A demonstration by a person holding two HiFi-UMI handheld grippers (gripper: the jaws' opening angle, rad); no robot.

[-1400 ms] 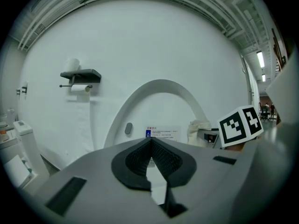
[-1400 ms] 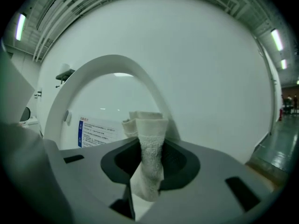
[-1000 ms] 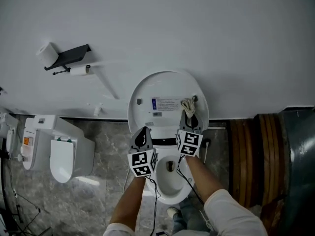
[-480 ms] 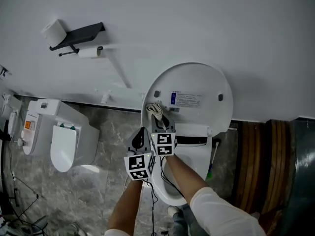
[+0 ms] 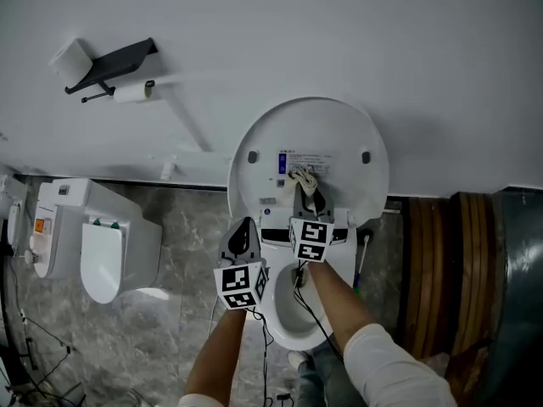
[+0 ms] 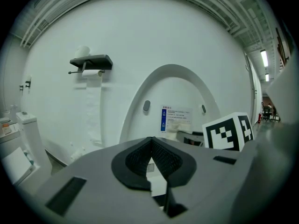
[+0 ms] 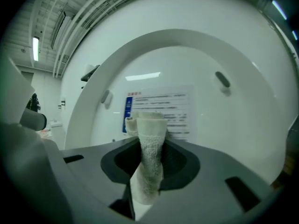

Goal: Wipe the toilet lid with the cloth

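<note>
Your right tool (image 5: 308, 200) is clenched on the cloth (image 5: 302, 177), and your left tool (image 5: 244, 227) is squeezed shut with nothing in it. So only one of them is carrying anything.

Going by size, the white wall (image 5: 356, 32) fills the whole top half of the head view, with the grey marble floor (image 5: 182, 312) below it. The toilet lid (image 5: 335, 130) stands upright against that wall, with the open bowl (image 5: 284, 325) under your forearms. A second toilet (image 5: 93, 248) sits well off to the left. Above it on the wall there's a black shelf (image 5: 114, 62) with a paper roll (image 5: 131, 93) hanging just beneath.

On the lid's inner face there's a printed label (image 5: 299, 159) with a blue strip on its left. The cloth pokes up out of your right tool as a folded white wad, right at the label's lower edge. Can't tell if it's actually pressing on the lid or just in front of it. Your left tool hangs lower and to the left, beside the lid's bottom edge and apart from the cloth.
</note>
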